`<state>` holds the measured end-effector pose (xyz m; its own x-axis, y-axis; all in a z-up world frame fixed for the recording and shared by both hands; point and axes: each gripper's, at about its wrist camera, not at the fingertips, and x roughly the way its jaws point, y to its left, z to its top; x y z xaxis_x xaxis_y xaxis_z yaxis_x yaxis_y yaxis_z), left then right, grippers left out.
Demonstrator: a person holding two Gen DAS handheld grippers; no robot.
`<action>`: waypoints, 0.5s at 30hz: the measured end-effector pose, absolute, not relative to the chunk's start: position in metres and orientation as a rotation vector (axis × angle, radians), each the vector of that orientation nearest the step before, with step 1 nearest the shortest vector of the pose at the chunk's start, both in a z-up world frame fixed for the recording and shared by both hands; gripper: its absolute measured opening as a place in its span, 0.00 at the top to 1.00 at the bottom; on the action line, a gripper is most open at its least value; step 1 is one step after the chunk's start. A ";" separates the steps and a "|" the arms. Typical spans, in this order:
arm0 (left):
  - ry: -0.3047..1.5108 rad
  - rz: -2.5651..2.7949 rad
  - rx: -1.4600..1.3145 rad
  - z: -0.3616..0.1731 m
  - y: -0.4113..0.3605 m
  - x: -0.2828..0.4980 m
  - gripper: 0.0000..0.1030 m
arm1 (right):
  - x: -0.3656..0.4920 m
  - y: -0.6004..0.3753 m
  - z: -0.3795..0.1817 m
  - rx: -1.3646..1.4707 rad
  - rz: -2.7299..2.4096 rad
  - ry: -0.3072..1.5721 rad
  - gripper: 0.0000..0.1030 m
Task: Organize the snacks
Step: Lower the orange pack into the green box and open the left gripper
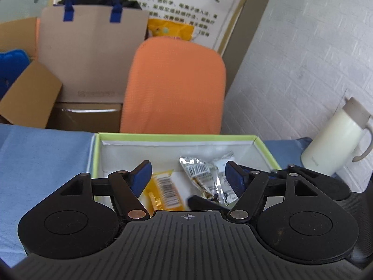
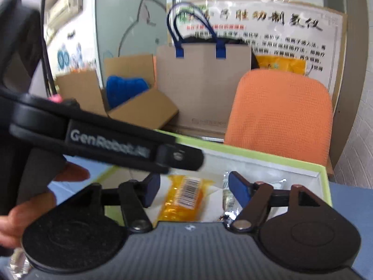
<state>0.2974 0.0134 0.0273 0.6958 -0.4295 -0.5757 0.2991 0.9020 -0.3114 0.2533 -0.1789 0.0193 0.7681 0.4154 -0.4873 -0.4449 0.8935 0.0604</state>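
A green-rimmed white box [image 1: 177, 137] sits on the blue-covered table. Inside lie a yellow snack packet [image 1: 164, 192] with a barcode and silver foil packets [image 1: 205, 175]. My left gripper [image 1: 186, 177] is open and empty, hovering over the box with the packets between its blue fingertips. My right gripper [image 2: 193, 190] is open and empty above the same box [image 2: 268, 157], over the yellow packet [image 2: 184, 197], with a silver packet [image 2: 229, 204] by its right finger. The left gripper's body [image 2: 105, 140] crosses the right wrist view at left. The right gripper's fingers [image 1: 268, 175] show in the left wrist view.
An orange chair back [image 1: 174, 86] stands behind the table. A brown paper bag [image 1: 93, 53] with blue handles and open cardboard boxes [image 1: 30, 98] stand beyond it. A cream thermos jug [image 1: 335, 137] stands on the table at the right by the white wall.
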 end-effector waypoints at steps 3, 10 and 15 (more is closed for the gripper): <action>0.622 -0.421 -0.200 0.039 0.033 0.268 0.34 | 0.204 -0.177 0.035 -0.078 0.483 0.422 0.09; 0.628 -0.430 -0.181 0.026 0.074 0.185 0.28 | 0.109 -0.151 0.006 -0.014 0.545 0.471 0.09; 0.728 -0.446 -0.198 -0.009 0.086 0.150 0.28 | 0.086 -0.121 -0.042 0.025 0.512 0.600 0.10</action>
